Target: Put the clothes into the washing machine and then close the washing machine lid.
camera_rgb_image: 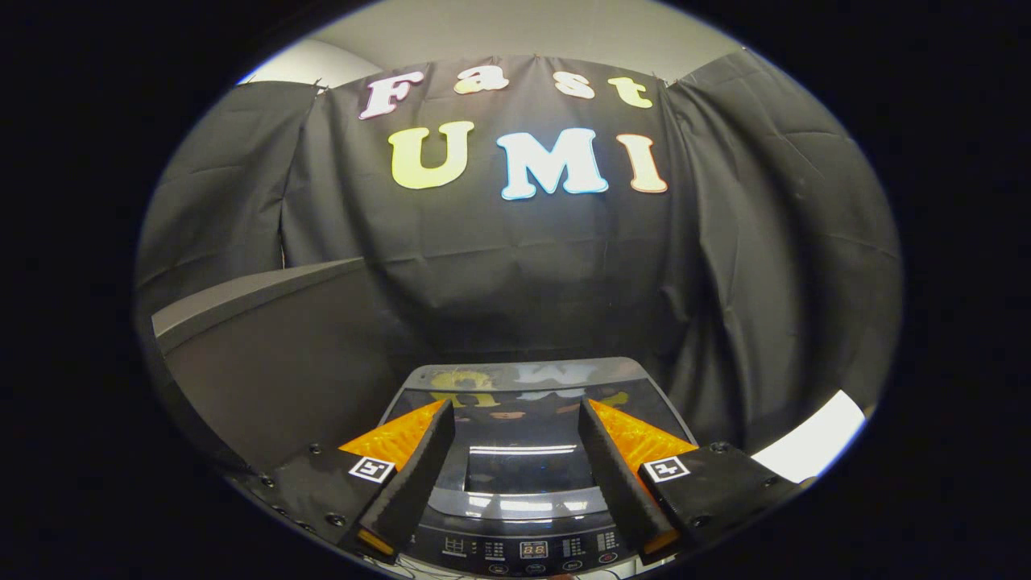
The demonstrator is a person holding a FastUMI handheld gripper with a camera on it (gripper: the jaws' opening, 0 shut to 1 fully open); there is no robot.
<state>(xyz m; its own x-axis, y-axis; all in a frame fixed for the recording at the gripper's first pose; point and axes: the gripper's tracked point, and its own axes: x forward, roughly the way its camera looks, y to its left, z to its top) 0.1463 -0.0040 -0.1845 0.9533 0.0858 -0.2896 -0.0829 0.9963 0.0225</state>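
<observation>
A small grey washing machine (515, 475) sits low ahead of me, seen from above its front. Its dark glossy lid (523, 419) lies flat and shut, mirroring the wall behind. The control panel (532, 549) with a small lit display runs along the near edge. My gripper (515, 411) hovers over the lid, open, with nothing between its orange-and-black fingers (407, 451). The fingertips reach about the lid's middle. No clothes are visible.
A black cloth wall (515, 282) hangs close behind the machine. A dark grey panel with a light top edge (258, 298) stands to the left. A bright white surface (813, 443) shows to the right, past the right finger.
</observation>
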